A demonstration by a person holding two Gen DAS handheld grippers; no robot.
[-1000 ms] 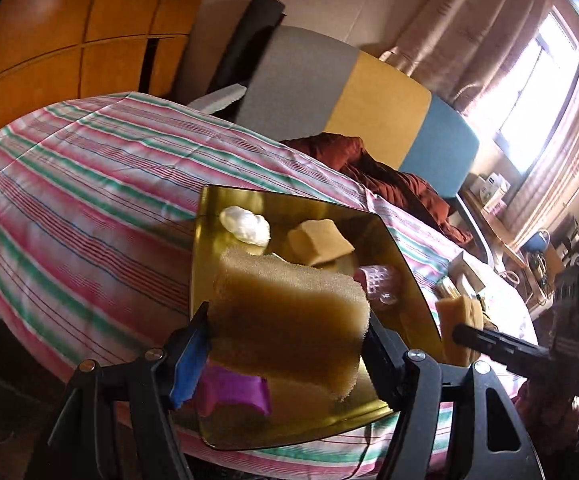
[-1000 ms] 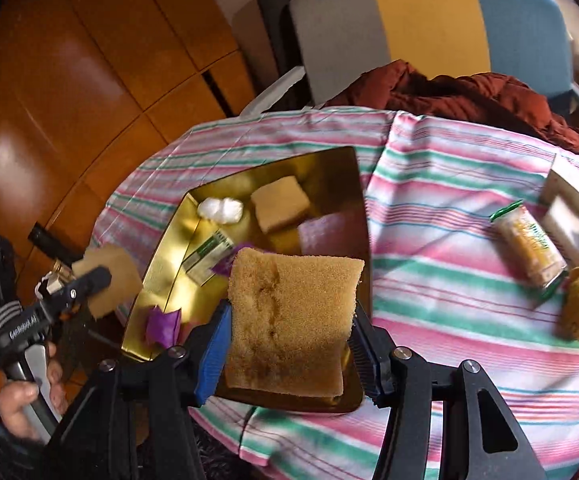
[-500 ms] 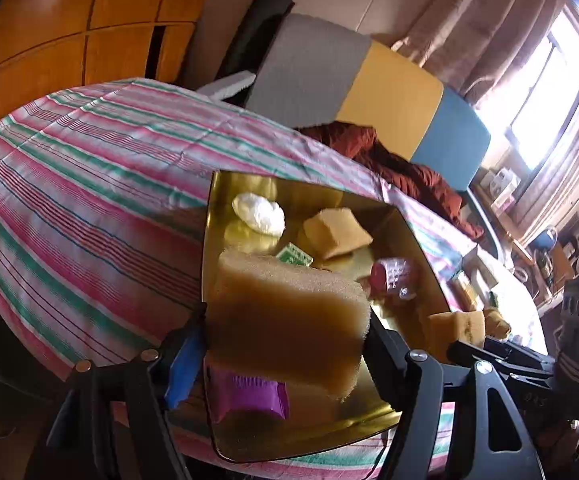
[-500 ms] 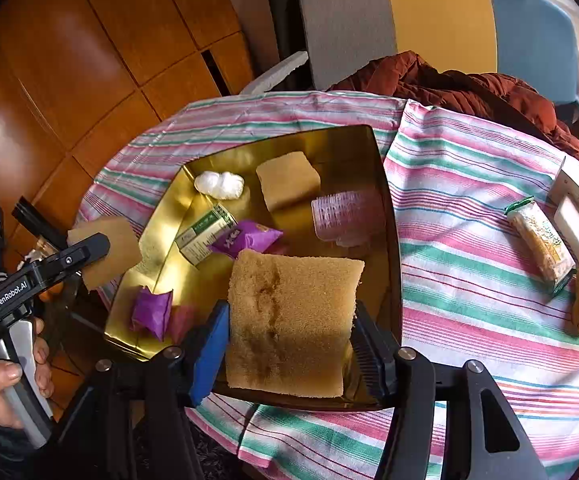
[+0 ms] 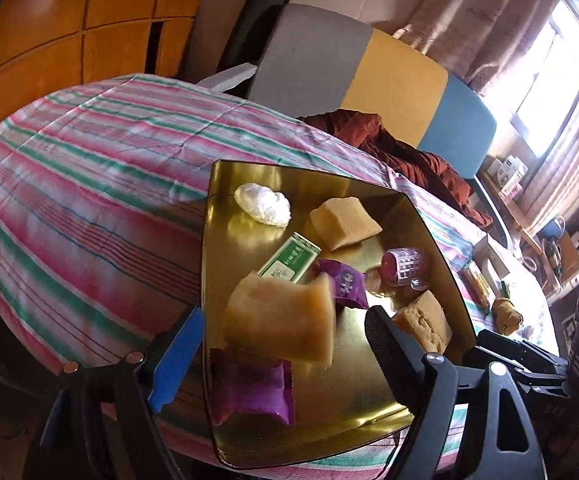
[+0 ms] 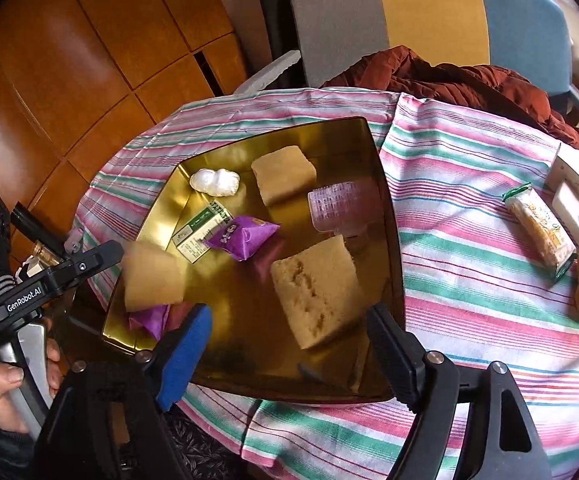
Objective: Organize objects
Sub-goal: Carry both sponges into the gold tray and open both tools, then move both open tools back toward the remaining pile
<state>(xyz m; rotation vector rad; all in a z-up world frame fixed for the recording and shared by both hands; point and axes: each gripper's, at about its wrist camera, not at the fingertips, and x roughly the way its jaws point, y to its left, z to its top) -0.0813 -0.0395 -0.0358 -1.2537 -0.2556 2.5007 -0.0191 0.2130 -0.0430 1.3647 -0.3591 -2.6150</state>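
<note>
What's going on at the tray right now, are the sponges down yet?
A person holds a tool in each hand over the gold tray on the striped tablecloth. Both jaws have just been opening, with nothing pressed between them. The right tool has let its sponge go; it lies in the tray. The left tool has released its sponge, blurred and seemingly dropping above a purple packet. A snack pack lies outside on the cloth.

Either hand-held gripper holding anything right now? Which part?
Nothing held. Both have just been opening: the left hand-held gripper has let go of its sponge, and the right hand-held gripper of its sponge in the gold tray.
</note>
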